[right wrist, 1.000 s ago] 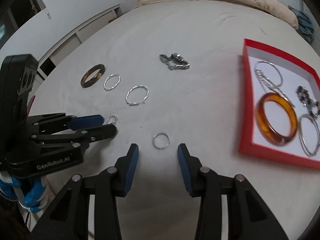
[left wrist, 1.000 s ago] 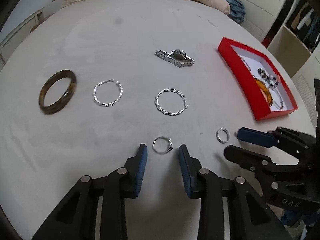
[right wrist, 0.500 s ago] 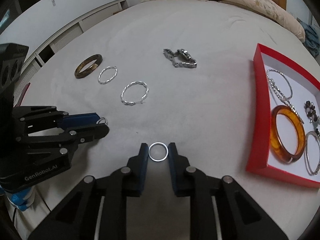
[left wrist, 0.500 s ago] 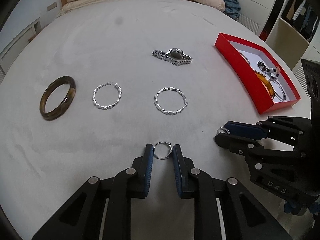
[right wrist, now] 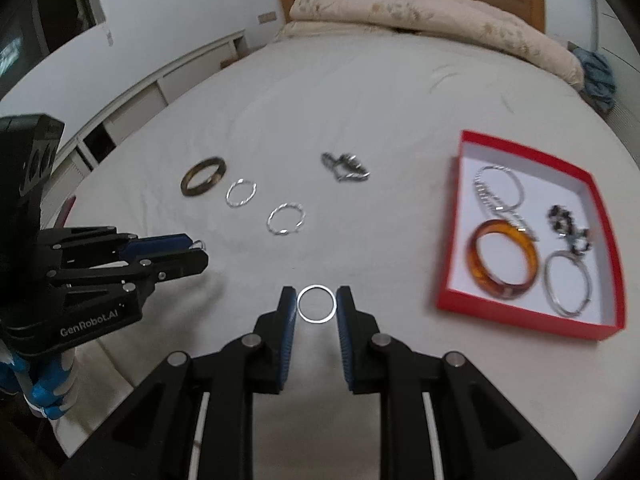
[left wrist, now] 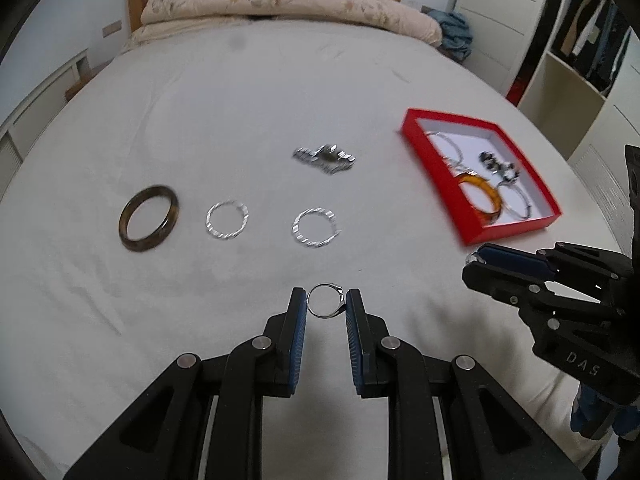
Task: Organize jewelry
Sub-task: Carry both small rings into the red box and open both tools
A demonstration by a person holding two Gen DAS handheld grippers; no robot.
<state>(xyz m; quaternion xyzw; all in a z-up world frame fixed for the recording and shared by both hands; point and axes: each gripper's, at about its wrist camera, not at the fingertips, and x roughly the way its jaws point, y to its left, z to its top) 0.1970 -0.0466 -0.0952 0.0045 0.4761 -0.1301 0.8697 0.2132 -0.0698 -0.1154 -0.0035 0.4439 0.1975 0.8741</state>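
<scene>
Both claws have lifted: left claw (left wrist: 326, 306) clamps the signet ring (left wrist: 325, 301), right claw (right wrist: 317, 305) the plain ring (right wrist: 316, 304).

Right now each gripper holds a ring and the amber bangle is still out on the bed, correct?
Not quite. The amber bangle already lies in the red box, as the right wrist view shows. Each gripper does hold a ring: left, right.

left claw (left wrist: 326, 307) | clamps silver ring (left wrist: 325, 301) | above white bed (left wrist: 240, 92)
</scene>
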